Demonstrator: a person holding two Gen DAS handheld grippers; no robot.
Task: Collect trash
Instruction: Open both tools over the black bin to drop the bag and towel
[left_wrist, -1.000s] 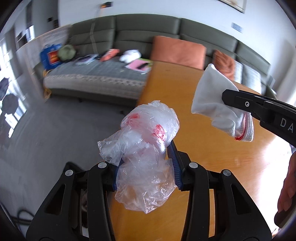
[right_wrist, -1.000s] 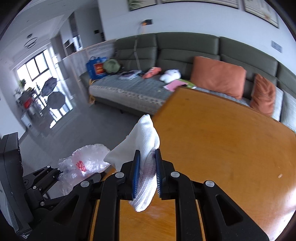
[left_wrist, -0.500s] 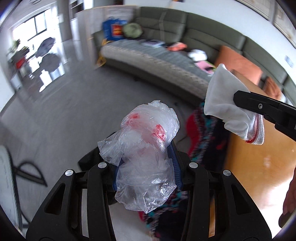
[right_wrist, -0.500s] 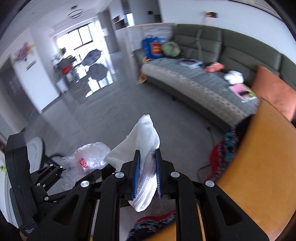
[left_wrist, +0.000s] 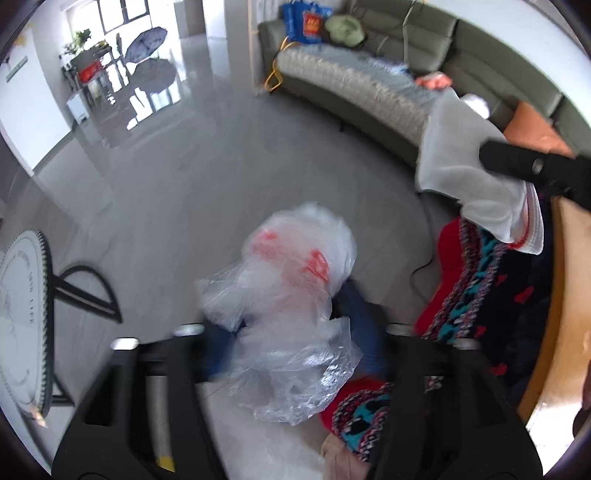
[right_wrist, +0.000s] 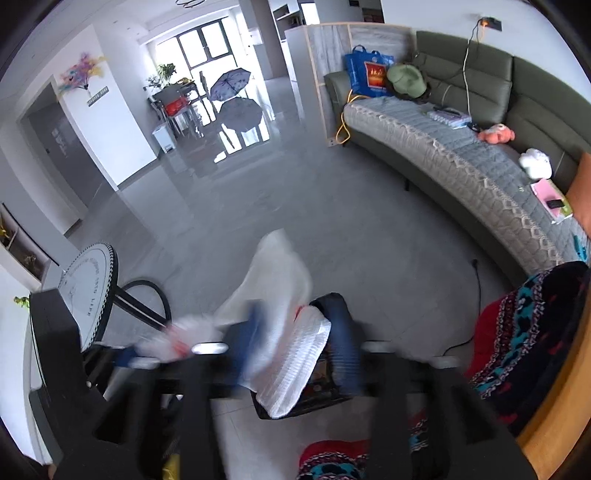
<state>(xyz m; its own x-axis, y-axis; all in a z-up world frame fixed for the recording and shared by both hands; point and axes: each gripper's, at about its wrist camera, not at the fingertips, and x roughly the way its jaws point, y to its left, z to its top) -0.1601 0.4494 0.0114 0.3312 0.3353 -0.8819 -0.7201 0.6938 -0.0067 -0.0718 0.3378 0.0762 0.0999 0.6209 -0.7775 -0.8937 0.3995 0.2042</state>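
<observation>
The left hand-held gripper (left_wrist: 291, 325) pinched a crinkled clear plastic bag (left_wrist: 291, 295) with red print, the right hand-held gripper (right_wrist: 295, 332) a ribbed white cloth (right_wrist: 284, 314), both above glossy grey floor (right_wrist: 295, 206) beside the orange wooden counter (left_wrist: 565, 295) and green sofa (right_wrist: 517, 96).

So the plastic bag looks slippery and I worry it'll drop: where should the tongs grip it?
Grip the clear plastic bag at its pinched waist, as the left tongs do, coming from below: it balloons above and flares below, so the narrow middle bunches firmly.
</observation>
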